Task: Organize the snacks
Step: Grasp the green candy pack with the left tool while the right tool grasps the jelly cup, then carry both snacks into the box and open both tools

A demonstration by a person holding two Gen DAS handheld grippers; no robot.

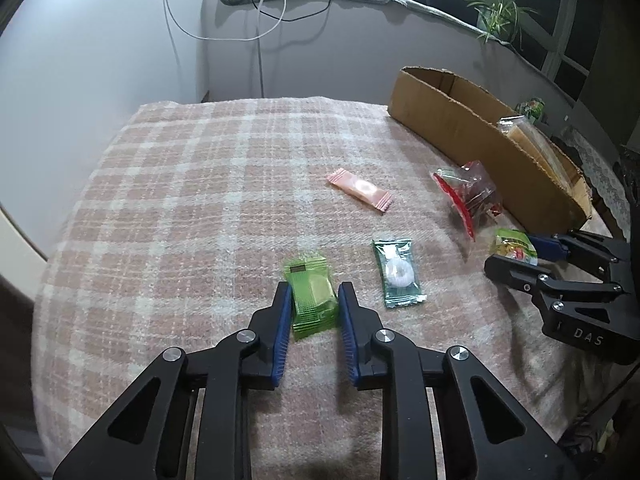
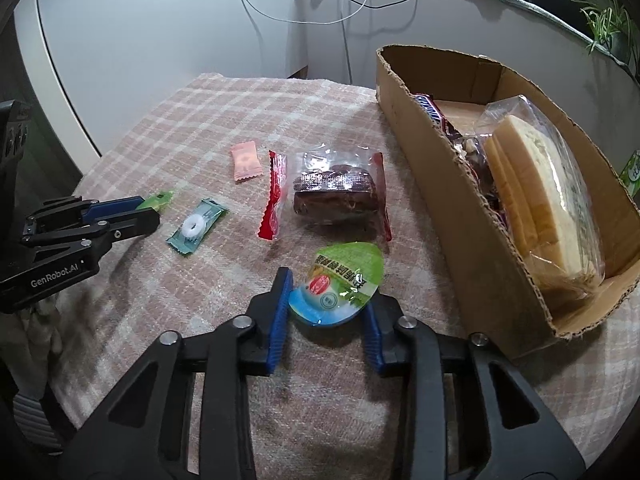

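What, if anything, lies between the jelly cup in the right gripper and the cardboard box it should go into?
Nothing visible does. The jelly cup sits between the right gripper's pads, and only bare plaid cloth separates it from the cardboard box. The red-edged cake packet lies further back, off that line.

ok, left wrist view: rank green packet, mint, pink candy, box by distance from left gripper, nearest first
1. green packet: between the left gripper's pads, pinched.
2. mint: just right of the fingers.
3. pink candy: ahead, slightly right, mid-cloth.
4. box: far right, at the cloth's edge.
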